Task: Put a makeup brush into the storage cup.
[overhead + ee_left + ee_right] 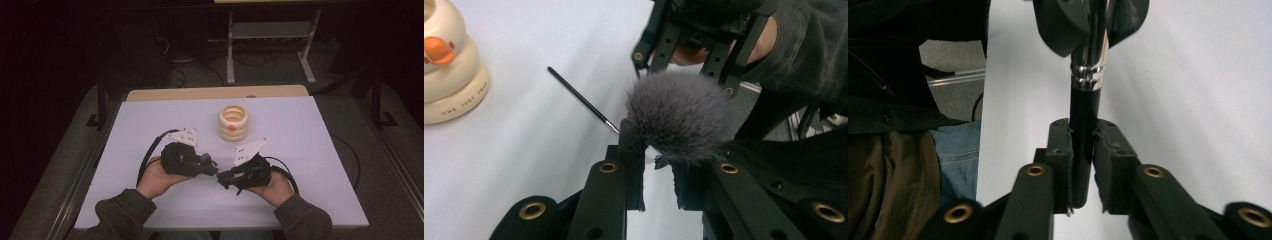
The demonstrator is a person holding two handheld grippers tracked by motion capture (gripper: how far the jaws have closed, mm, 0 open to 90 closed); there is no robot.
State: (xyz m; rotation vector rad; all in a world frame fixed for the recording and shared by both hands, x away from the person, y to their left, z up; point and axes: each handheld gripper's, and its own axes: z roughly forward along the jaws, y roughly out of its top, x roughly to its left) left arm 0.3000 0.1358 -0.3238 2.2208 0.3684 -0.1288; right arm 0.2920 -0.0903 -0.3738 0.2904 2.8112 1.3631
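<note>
A makeup brush spans the gap between my two grippers over the white table (310, 150). Its fluffy grey head (679, 115) stands just past my left gripper (659, 145), whose jaws clamp the silver ferrule (1089, 70) below the bristles. The black handle (1082, 110) runs down between the pads of my right gripper (1082, 135), which flank it closely with a thin gap on one side. In the high view the left gripper (214, 167) and right gripper (222, 180) meet tip to tip near the table's front middle.
A cream ringed holder with an orange duck bill (233, 122) (446, 75) stands behind the grippers at mid table. A thin black brush (579, 97) lies flat on the table between the holder and the grippers. The table edge and a person's lap (953, 155) are close.
</note>
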